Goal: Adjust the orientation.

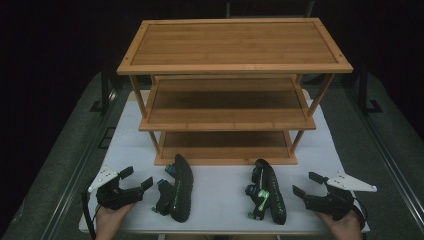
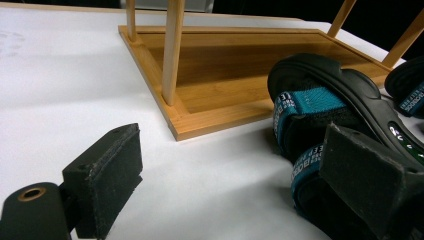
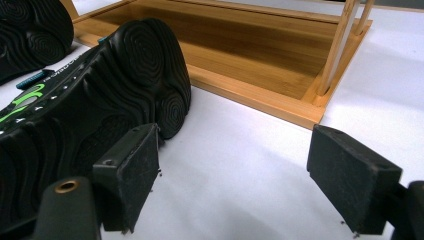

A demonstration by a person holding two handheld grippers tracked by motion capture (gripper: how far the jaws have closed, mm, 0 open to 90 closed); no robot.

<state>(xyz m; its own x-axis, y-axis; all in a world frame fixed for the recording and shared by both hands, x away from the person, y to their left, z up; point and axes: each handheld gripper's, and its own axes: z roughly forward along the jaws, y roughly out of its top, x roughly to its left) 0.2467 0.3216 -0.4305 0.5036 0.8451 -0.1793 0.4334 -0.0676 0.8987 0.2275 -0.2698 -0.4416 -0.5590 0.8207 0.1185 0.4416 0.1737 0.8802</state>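
Open tongs [image 1: 136,180], sandals [image 1: 178,188] lengthwise (toes shelfward)

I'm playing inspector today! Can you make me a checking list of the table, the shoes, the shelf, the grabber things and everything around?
Surface: white table, bare between the things.
Job's things: wooden shelf rack with three tiers, all bare; left sandal and right sandal, black with green and teal, both tipped on their sides in front of the rack.
Clutter: nothing seen.
Grippers: left gripper open, beside the left sandal; right gripper open, beside the right sandal; neither holds anything.
Cables: black cable trails from the left gripper.
Surroundings: dark room, grey floor.
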